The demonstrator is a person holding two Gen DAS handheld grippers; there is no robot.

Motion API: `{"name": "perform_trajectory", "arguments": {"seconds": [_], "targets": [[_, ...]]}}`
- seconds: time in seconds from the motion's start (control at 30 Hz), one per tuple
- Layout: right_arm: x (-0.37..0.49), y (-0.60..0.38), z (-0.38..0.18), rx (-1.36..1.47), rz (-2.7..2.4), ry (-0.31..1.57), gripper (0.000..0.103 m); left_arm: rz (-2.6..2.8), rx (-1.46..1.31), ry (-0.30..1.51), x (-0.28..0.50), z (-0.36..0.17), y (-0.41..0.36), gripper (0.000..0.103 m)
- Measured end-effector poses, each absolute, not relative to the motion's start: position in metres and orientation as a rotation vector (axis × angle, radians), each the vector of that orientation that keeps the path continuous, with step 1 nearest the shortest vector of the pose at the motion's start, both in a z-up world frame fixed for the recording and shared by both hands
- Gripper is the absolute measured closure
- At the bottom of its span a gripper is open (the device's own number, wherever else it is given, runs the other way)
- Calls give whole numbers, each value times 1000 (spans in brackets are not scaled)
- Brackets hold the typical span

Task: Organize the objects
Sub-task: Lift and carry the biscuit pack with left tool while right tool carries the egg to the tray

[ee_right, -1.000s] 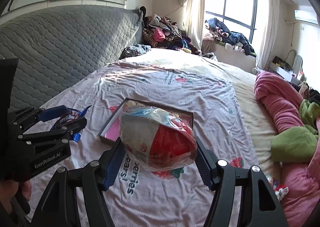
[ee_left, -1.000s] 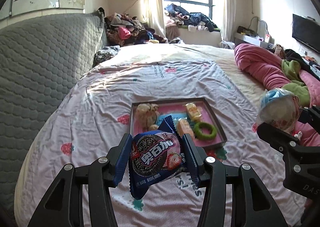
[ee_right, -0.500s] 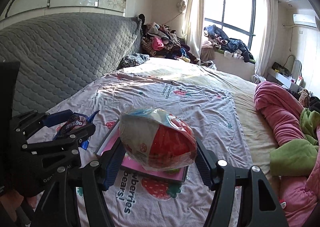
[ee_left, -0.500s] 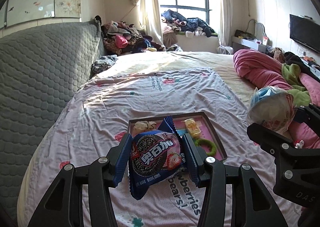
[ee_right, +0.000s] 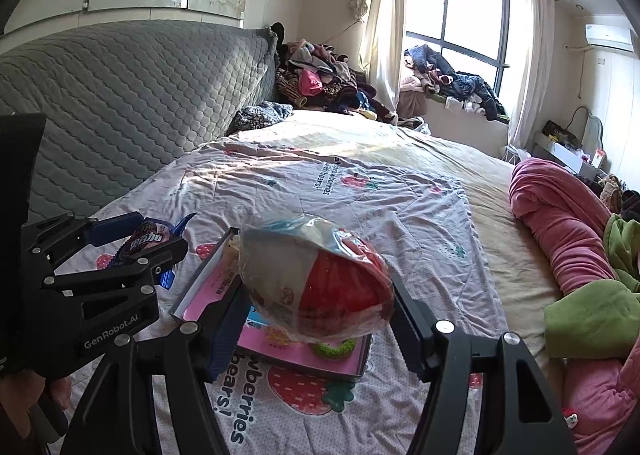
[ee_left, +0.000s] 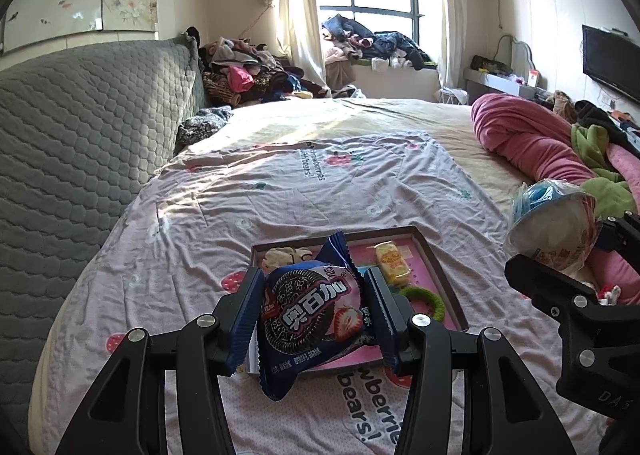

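My left gripper [ee_left: 310, 315] is shut on a blue cookie packet [ee_left: 310, 313] with a strawberry picture, held above the near edge of a pink tray [ee_left: 444, 279] on the bed. My right gripper [ee_right: 316, 311] is shut on a plastic-wrapped red and white cup [ee_right: 316, 281], held over the same tray [ee_right: 200, 287]. The tray holds a yellow wrapped snack [ee_left: 392, 263], a green ring [ee_left: 426, 301] and a pale item [ee_left: 282, 257]. The right gripper with the cup [ee_left: 552, 231] shows at the right of the left wrist view. The left gripper with the packet [ee_right: 146, 241] shows at the left of the right wrist view.
The tray lies on a pink strawberry-print sheet [ee_left: 280, 199]. A grey quilted headboard [ee_left: 80, 127] runs along the left. Pink and green blankets [ee_left: 532, 143] lie on the right. Clothes pile [ee_left: 248, 71] at the far corner and on the window sill [ee_left: 372, 43].
Both grippers have drawn back and tilted up with their loads. The tray now sits lower and closer under the fingers in both views, and more of the room shows.
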State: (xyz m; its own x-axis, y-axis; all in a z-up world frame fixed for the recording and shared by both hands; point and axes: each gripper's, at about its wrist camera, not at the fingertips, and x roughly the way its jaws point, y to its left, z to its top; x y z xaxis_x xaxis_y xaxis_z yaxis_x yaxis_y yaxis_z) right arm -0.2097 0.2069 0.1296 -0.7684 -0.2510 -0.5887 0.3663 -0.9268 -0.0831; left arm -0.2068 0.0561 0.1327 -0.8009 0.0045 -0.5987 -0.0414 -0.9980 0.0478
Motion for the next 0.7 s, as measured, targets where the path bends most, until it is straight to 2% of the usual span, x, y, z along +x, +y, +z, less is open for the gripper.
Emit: {"name": "perform_trajectory", "arguments": {"seconds": [0.7], "targets": [[-245, 203, 86, 890, -2638, 273, 36, 2916, -1059, 114, -250, 79, 64, 50]]}}
